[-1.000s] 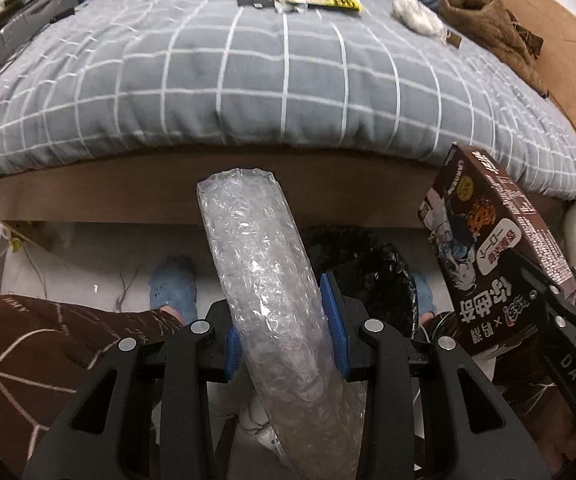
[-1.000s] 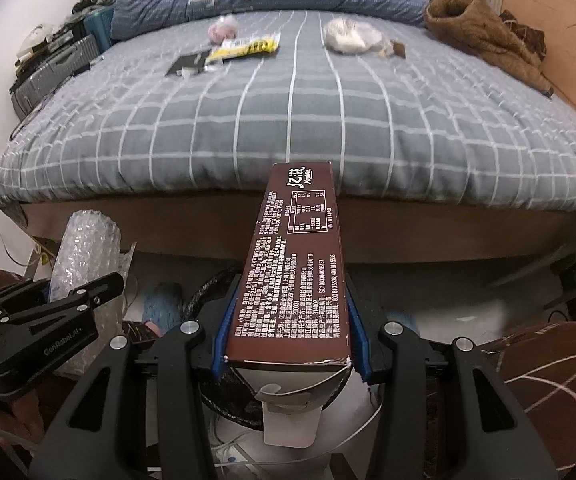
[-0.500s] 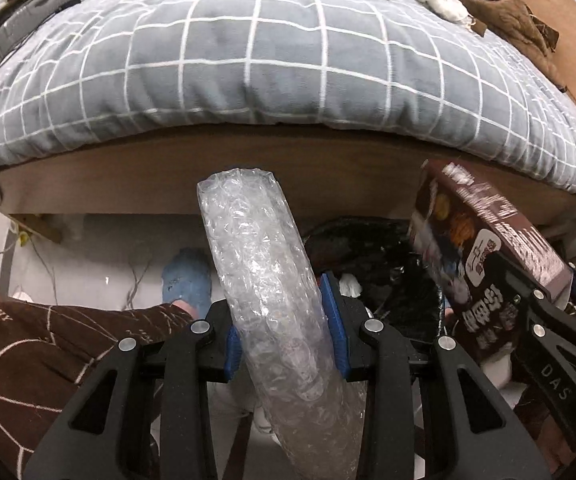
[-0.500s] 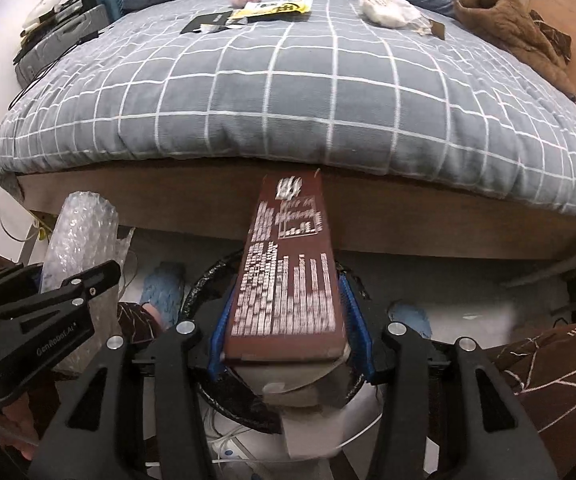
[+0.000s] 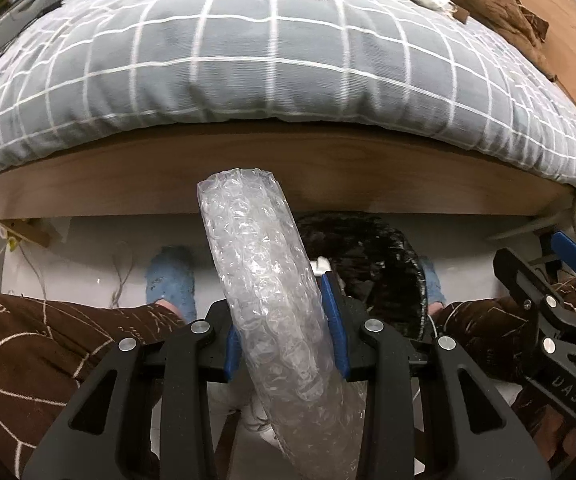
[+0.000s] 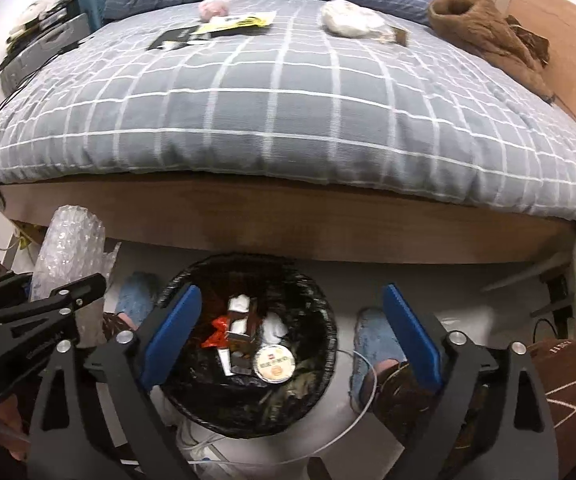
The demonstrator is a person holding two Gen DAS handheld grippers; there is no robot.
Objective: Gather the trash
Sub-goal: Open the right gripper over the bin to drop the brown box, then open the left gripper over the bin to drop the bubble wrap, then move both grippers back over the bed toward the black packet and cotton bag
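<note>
Bubble wrap (image 5: 272,300): a clear, crinkled roll of air-bubble plastic, long and slightly curved, with its open end pointing toward the bed; it stood between the blue pads, to the left of the bin and above the floor.
Left gripper (image 5: 284,344): clenched on the bubble wrap, both pads pressed into its lower half.
Right gripper (image 6: 290,336): jaws opening wide, nothing between the blue pads; it hung directly over the bin.
Trash bin (image 6: 320,292): round, lined with a glossy black bag, on the pale floor just near of the bed's wooden side.
Bin contents: a brown carton (image 6: 244,332) lying among white crumpled paper, an orange-red wrapper scrap (image 6: 218,330) to its left and a round printed lid (image 6: 274,362) to its right.
Bed (image 6: 288,112): grey duvet with a white grid, filling the far half of both views.
Trash left on the bed: a yellow packet (image 6: 244,22), a black flat card (image 6: 174,38), a pink wad (image 6: 214,4) and a white crumpled bag (image 6: 350,18), all at the far edge.
Brown garment (image 6: 488,30): heaped at the far right of the bed.
Person: brown patterned trouser legs and blue slippers (image 6: 376,340) on either side of the bin.
</note>
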